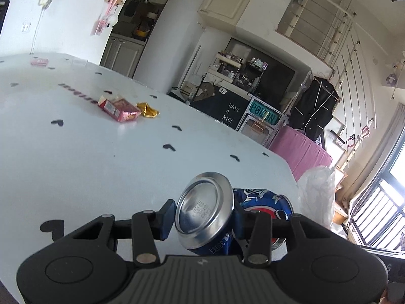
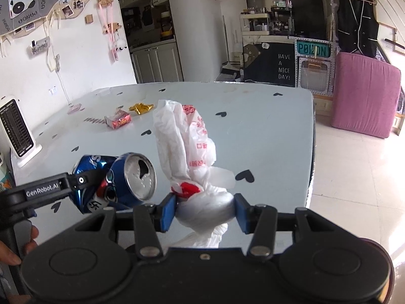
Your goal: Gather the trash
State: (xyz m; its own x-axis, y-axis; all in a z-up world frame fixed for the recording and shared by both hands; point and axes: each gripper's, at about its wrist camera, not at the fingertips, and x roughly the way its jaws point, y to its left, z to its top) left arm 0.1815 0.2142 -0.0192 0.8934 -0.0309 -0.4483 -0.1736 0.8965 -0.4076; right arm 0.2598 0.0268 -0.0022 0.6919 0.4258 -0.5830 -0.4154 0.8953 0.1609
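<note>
A crushed blue soda can point(image 1: 205, 202) is clamped between the pads of my left gripper point(image 1: 205, 214), its silver bottom facing the camera, lifted just off the white table point(image 1: 101, 164). In the right wrist view the same can point(image 2: 136, 174) hangs at lower left, its opened top showing. My right gripper point(image 2: 205, 211) is shut on the bunched neck of a white plastic bag with red print point(image 2: 187, 136), which stands up above the fingers. A red-pink carton point(image 2: 119, 121) and a gold wrapper point(image 2: 140, 107) lie farther back on the table.
A white heater point(image 2: 17, 131) stands at the table's left edge. A small pink item point(image 2: 74, 108) lies near the far left corner. Past the table's right edge point(image 2: 312, 152) are tiled floor and a pink covered block point(image 2: 364, 93). A person's hand point(image 2: 10, 250) holds the left gripper's handle.
</note>
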